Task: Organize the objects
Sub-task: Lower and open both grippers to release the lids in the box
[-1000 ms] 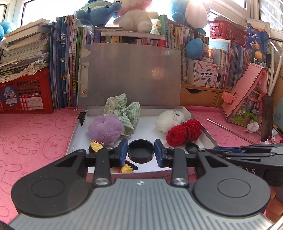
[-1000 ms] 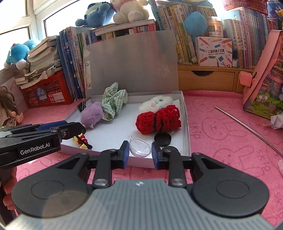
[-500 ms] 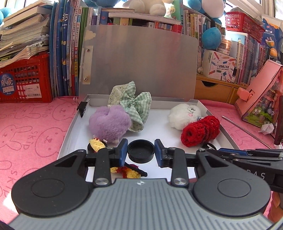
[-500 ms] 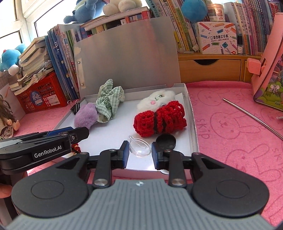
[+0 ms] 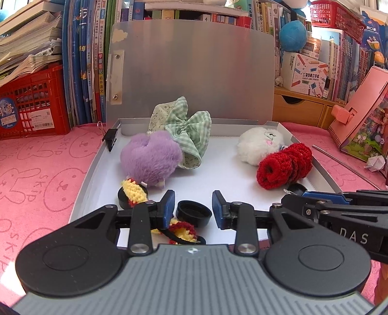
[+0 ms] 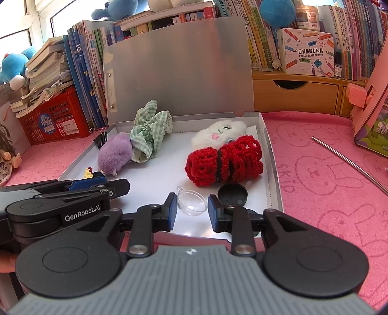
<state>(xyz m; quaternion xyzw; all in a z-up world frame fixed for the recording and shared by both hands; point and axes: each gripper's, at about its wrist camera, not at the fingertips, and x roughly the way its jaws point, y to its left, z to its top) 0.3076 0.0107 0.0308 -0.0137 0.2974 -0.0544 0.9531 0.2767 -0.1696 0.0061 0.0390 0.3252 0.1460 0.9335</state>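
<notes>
A lilac fluffy toy (image 5: 150, 158), a green-checked bow (image 5: 191, 133), a white plush (image 5: 259, 145) and a red crochet piece (image 5: 283, 166) lie in a pale grey box (image 5: 97, 167). The table cloth (image 6: 327, 184) is pink with rabbit outlines. A black cap (image 5: 193, 213) sits near what looks like yellow-and-red yarn (image 5: 134, 191).

- Worktop (image 6: 327, 174) covered in pink cloth printed with rabbit outlines.
- Rows of upright books (image 5: 89, 60) along the back, loose paper stacks on a red plastic crate (image 5: 31, 101) at left.
- Wooden drawer unit (image 6: 293, 94) at back right, label-printer box (image 6: 308, 54) on top.
- Blue plush toys (image 6: 116, 9) atop the books.
- Bright daylight through window (image 6: 17, 17) at upper left.
</notes>
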